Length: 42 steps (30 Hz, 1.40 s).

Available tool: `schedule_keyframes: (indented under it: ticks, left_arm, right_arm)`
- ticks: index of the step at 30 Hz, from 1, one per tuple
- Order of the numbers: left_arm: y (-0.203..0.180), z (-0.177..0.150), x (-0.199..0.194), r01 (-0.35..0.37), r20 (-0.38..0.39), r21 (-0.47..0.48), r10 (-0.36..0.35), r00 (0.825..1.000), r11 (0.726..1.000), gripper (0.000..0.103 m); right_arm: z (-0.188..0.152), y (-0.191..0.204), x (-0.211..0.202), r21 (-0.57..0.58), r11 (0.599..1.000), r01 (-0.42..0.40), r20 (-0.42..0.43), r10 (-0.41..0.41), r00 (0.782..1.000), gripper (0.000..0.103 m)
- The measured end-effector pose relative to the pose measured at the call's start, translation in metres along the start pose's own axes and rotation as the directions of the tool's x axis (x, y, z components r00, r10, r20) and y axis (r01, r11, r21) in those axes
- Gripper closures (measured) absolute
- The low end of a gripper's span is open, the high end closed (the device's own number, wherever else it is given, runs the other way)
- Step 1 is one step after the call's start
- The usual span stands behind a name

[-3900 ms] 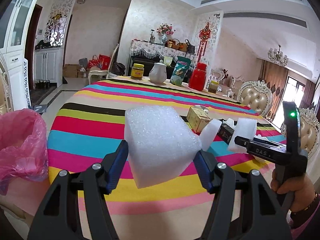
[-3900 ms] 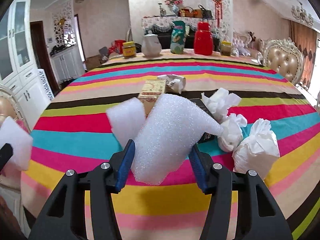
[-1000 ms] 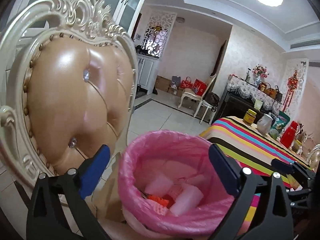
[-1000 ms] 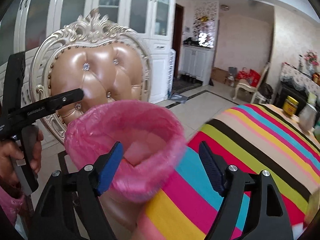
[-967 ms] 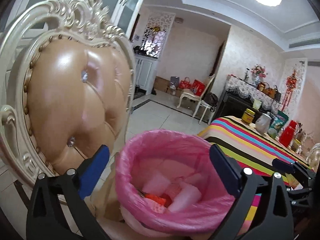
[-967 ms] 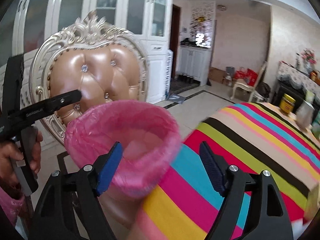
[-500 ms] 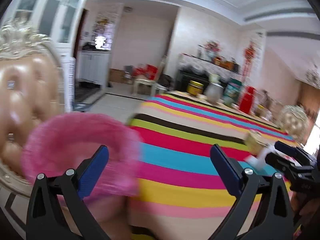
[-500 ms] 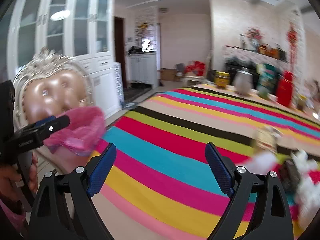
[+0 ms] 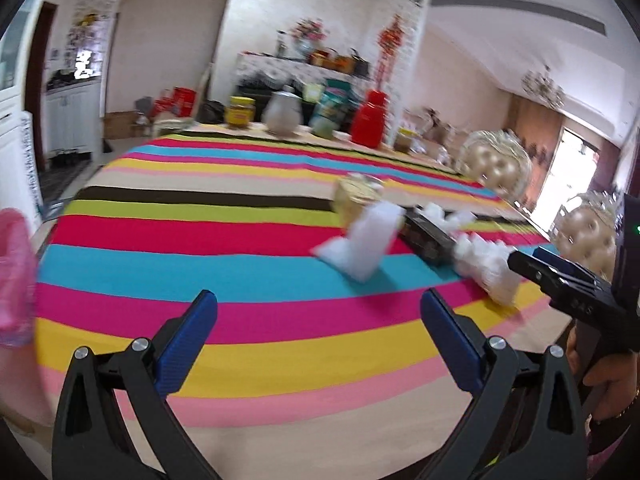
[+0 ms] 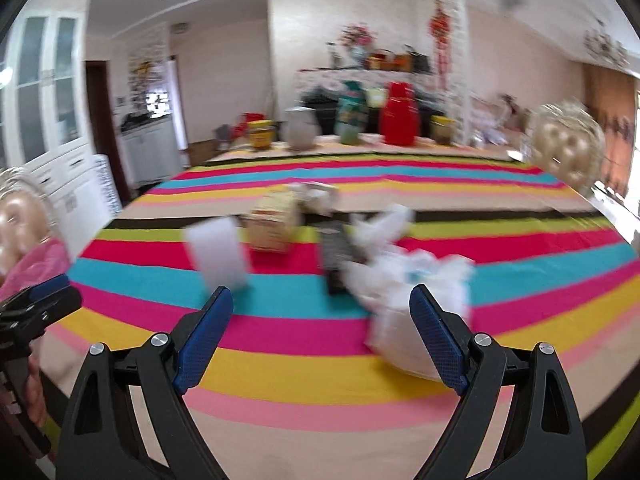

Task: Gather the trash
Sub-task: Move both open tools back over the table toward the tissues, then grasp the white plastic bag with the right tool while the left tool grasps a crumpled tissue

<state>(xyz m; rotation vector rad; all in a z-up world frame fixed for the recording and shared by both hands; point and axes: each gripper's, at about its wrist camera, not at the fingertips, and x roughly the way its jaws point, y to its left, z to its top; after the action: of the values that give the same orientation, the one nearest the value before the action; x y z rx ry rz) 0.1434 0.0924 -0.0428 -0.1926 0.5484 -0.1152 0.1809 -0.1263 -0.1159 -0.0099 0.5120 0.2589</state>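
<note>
Left hand-held gripper [image 9: 318,322]: black frame, blue ribbed pads; fingers spread wide with nothing between them, above the near edge of the tabletop.
Right hand-held gripper [image 10: 321,318]: same build; fingers spread wide and holding nothing; seen to the right of the left one in the left wrist view.
Tabletop [image 9: 240,236]: cloth in broad bands of pink, yellow, magenta, cyan, red, lime and black, running across both views.
Foam block [image 9: 366,242]: white, grainy, slab-shaped; ahead of the left hand-held gripper and right of its centre; stands tilted on the cloth, long axis roughly upright and leaning. In the right wrist view it sits ahead of the left finger [image 10: 219,254].
Crumpled tissues [image 10: 404,280]: white, soft, bunched; just ahead of the right finger of the right hand-held gripper, partly behind it.
Dark box [image 10: 338,258]: flat, black, long axis pointing away from the right hand-held gripper; touching the tissues.
Yellow carton [image 10: 272,222]: boxy, printed; beyond the foam block, blurred.
Pink bag [image 9: 14,276]: thin crinkled plastic; far left of the left hand-held gripper, off the tabletop edge.
</note>
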Motion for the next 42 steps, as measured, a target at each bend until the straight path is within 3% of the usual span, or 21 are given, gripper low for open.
schedule_keyframes:
  ticks: [7,15,19,22,26,29,39,42]
  left_arm:
    - [-0.041,-0.005,0.033,0.049,-0.057,0.061,-0.046,0.997,0.997,0.005]
    - [-0.057,-0.004,0.047,0.065,-0.098,0.083,-0.056,0.994,0.994,0.005]
    - [-0.068,-0.001,0.06,0.09,-0.129,0.081,-0.08,0.989,0.993,0.005]
    - [-0.081,-0.001,0.073,0.113,-0.151,0.098,-0.098,0.984,0.989,0.005]
    - [-0.093,0.0,0.086,0.128,-0.175,0.088,-0.111,0.978,0.988,0.005]
    - [-0.102,0.002,0.1,0.14,-0.206,0.081,-0.121,0.971,0.987,0.005]
    - [-0.148,0.013,0.137,0.178,-0.237,0.109,-0.148,0.96,0.978,0.007]
    - [-0.165,0.015,0.15,0.205,-0.244,0.119,-0.172,0.954,0.971,0.018]
  right_arm:
    - [-0.008,-0.044,0.027,0.06,0.995,0.076,-0.102,-0.07,0.992,0.018]
    - [-0.004,-0.052,0.059,0.05,0.993,0.103,-0.199,-0.091,0.976,0.018]
    - [-0.007,-0.059,0.069,0.082,0.993,0.083,-0.243,-0.061,0.968,0.018]
    - [-0.007,-0.067,0.068,0.131,0.989,0.063,-0.244,-0.03,0.969,0.019]
    - [-0.008,-0.076,0.065,0.171,0.985,0.03,-0.237,0.012,0.971,0.05]
    - [-0.007,-0.081,0.057,0.171,0.985,0.037,-0.21,-0.001,0.978,0.062]
    - [-0.003,-0.128,0.026,0.286,0.94,0.185,-0.11,-0.159,0.981,0.065]
    - [-0.004,-0.14,0.02,0.324,0.925,0.2,-0.095,-0.178,0.979,0.065]
